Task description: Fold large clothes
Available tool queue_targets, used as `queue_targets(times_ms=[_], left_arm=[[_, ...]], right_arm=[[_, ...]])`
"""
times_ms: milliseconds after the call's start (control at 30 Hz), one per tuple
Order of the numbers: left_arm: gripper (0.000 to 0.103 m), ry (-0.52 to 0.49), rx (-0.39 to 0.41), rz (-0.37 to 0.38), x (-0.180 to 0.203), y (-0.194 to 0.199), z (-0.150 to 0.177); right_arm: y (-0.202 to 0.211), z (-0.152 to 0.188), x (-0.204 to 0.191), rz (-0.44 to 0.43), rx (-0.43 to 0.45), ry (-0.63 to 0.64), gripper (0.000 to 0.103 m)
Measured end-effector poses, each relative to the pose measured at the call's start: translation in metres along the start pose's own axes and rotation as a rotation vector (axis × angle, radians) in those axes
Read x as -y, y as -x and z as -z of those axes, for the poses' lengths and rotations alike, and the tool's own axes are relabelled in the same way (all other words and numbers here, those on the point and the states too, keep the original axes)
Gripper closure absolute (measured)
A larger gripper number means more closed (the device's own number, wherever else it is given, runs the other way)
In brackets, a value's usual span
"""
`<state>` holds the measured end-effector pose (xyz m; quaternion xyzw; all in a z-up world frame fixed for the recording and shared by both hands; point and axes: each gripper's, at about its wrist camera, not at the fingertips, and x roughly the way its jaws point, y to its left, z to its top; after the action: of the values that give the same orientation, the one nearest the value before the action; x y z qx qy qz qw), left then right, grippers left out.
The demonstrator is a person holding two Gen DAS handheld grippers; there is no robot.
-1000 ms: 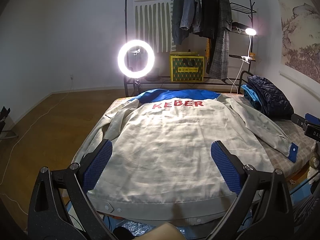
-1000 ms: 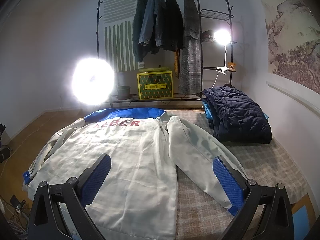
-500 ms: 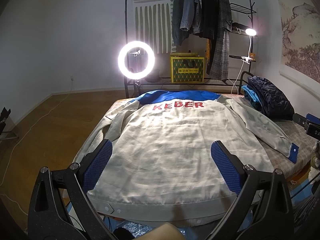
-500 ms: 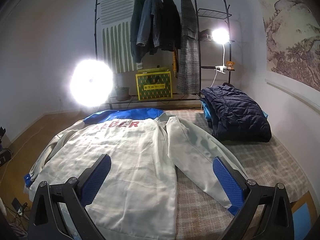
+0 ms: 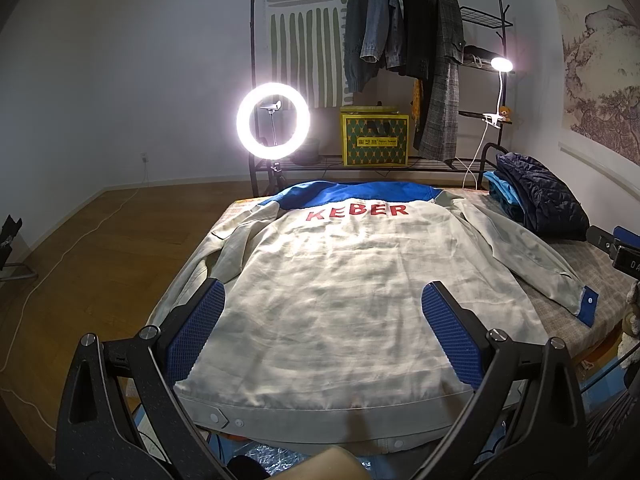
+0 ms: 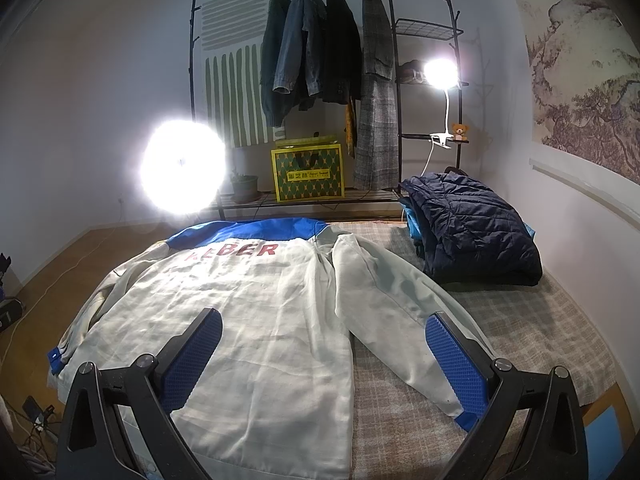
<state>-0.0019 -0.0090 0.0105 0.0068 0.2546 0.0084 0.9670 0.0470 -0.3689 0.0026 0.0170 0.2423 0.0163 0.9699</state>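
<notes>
A: What has changed in the last second?

B: Very little. Both tools hold almost the same stations above the near end of the bed; the right-wrist view has crept slightly forward and down. The left tool (image 5: 323,334) hangs with its blue ribbed pads wide apart and empty, and the right tool (image 6: 323,354) is spread the same way, gripping nothing. By that reading, folding has not begun.

A: And the garment?

B: The jacket (image 5: 340,288) lies back-up and flat, directly ahead of and beneath the left tool, its grey snap-button hem (image 5: 320,420) nearest. It looks a thin, pale, lightly creased weave. The right sleeve (image 6: 404,312) runs under the right tool, ending in a blue cuff (image 6: 466,420) on the bed (image 6: 540,340), whose cover is checked.

A: Further off?

B: Red "KEBER" lettering sits under a blue yoke. Beyond the right tool, a puffy quilted navy jacket (image 6: 476,228) rests folded. Behind, a ring light (image 5: 273,121) glares before a black clothes rack (image 5: 404,28).
</notes>
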Motion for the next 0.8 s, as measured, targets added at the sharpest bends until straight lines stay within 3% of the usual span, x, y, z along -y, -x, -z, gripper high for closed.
queue_targets(times_ms=[800], left_arm=[[0.002, 0.003, -0.009, -0.006, -0.0084, -0.0022, -0.0083]], right_arm=[[0.0029, -0.0029, -0.0004, 0.006, 0.008, 0.004, 0.0]])
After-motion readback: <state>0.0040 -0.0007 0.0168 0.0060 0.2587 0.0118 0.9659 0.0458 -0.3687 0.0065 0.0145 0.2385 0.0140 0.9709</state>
